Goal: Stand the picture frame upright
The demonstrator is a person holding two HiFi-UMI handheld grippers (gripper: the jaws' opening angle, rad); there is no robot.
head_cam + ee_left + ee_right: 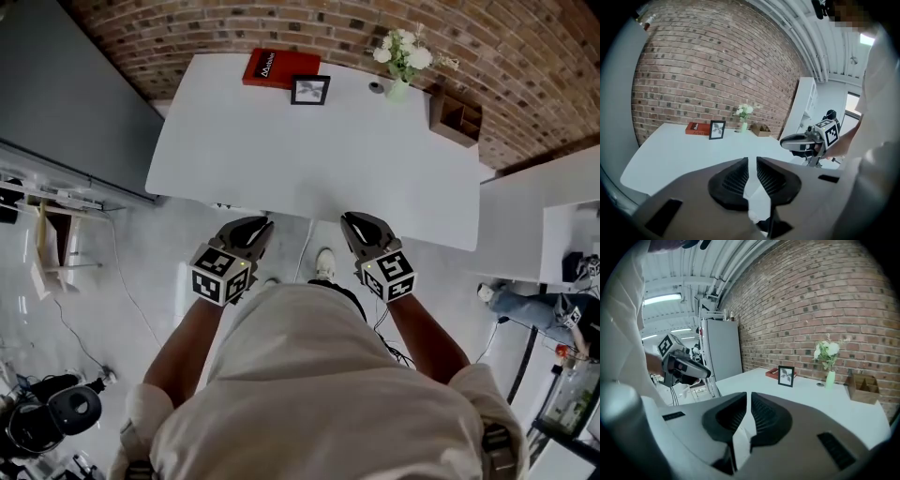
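Our left gripper point(262, 225) and right gripper point(349, 221) hang with jaws almost closed on nothing. The small black picture frame point(310, 90) stands well ahead of both jaws, across the white worktop point(281, 159). It seems upright already, so we should approach gently and steady its side edges.

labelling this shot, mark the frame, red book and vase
frame point(310, 90), head view, centre of its picture
red book point(281, 67), head view, middle of cover
vase point(829, 379), right gripper view, its body

Head view overhead, gripper views low, sharing table point(309, 159), picture frame point(310, 90)
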